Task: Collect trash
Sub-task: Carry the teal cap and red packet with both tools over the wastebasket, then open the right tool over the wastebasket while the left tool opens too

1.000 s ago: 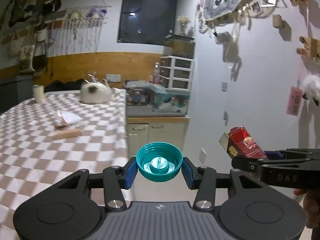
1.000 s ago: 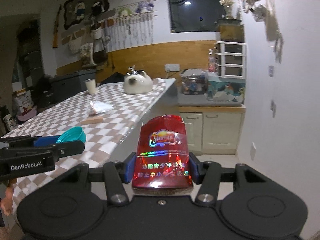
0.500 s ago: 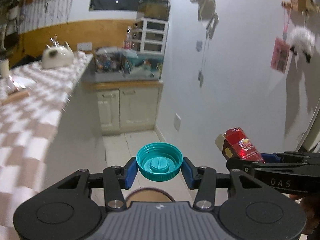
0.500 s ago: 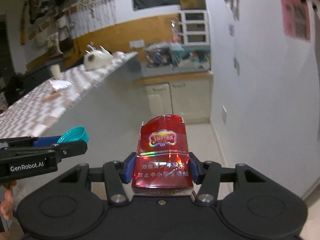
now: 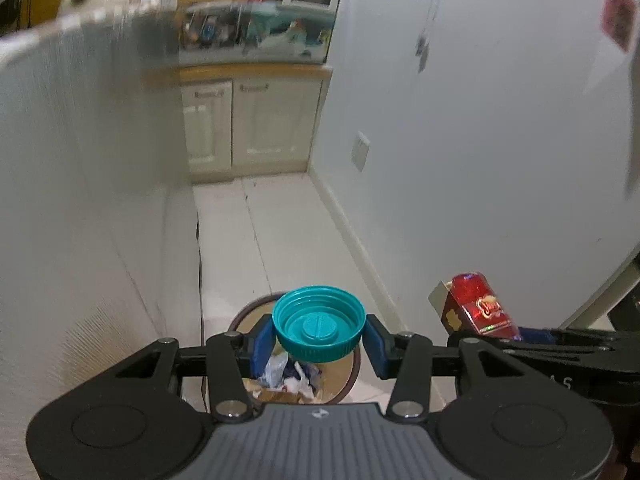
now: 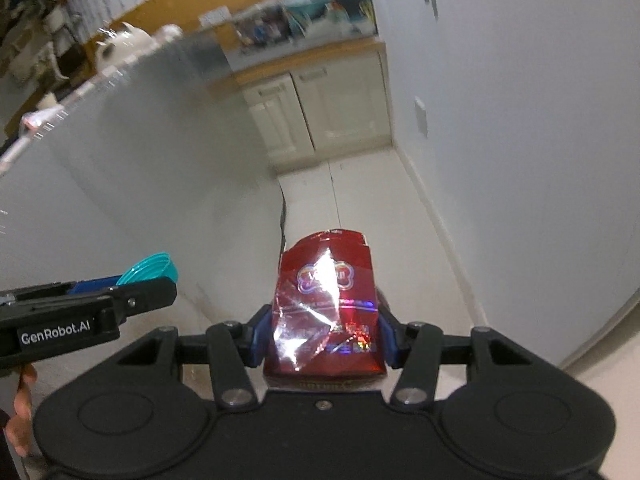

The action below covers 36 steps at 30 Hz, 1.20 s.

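My left gripper (image 5: 319, 340) is shut on a teal bottle cap (image 5: 319, 323) and holds it above a round brown trash bin (image 5: 349, 376) on the floor, which has crumpled paper and wrappers inside. My right gripper (image 6: 324, 332) is shut on a shiny red cigarette pack (image 6: 326, 312). The red pack also shows at the right in the left wrist view (image 5: 478, 308). The teal cap and left gripper show at the left in the right wrist view (image 6: 150, 267). In the right wrist view the bin is hidden behind the pack.
A tall white counter side (image 5: 80, 200) rises on the left. A white wall (image 5: 480, 140) with a socket runs on the right. A narrow white tiled floor (image 5: 272, 232) lies between them, ending at cream cabinets (image 5: 248, 124) under a cluttered shelf.
Both grippers have tilted down and lowered beside the counter. The tabletop has left the view, and the trash bin now lies under the teal cap.
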Each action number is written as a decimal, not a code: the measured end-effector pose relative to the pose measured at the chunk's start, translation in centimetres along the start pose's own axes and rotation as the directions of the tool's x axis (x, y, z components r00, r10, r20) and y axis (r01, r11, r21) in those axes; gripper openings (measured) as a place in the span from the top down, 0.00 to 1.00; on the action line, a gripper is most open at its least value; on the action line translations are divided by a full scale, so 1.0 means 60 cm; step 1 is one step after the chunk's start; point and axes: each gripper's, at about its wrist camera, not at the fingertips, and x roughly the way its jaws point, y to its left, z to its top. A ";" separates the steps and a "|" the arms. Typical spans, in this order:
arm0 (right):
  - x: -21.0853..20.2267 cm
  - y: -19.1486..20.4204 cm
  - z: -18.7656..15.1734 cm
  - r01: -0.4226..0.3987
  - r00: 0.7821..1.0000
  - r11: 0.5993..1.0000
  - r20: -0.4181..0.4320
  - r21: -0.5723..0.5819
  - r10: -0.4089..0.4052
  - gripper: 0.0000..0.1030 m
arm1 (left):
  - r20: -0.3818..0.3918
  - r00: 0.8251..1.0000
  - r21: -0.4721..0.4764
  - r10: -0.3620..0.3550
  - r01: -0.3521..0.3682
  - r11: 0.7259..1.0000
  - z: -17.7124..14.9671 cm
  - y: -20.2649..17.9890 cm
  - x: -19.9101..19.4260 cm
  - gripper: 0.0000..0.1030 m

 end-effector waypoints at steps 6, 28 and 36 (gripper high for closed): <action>0.091 -0.016 -0.038 0.027 0.995 0.996 -0.093 0.082 -0.020 0.48 | -0.070 0.997 -0.047 0.017 -0.021 0.999 -0.025 0.048 0.084 0.53; 0.415 -0.086 -0.105 0.055 0.957 0.941 -0.286 0.333 0.045 0.48 | -0.264 0.965 -0.206 0.010 -0.066 0.976 -0.116 0.149 0.388 0.53; 0.482 -0.081 -0.089 0.051 0.951 0.938 -0.304 0.343 0.059 0.48 | -0.282 0.959 -0.209 -0.004 -0.057 0.976 -0.119 0.163 0.435 0.53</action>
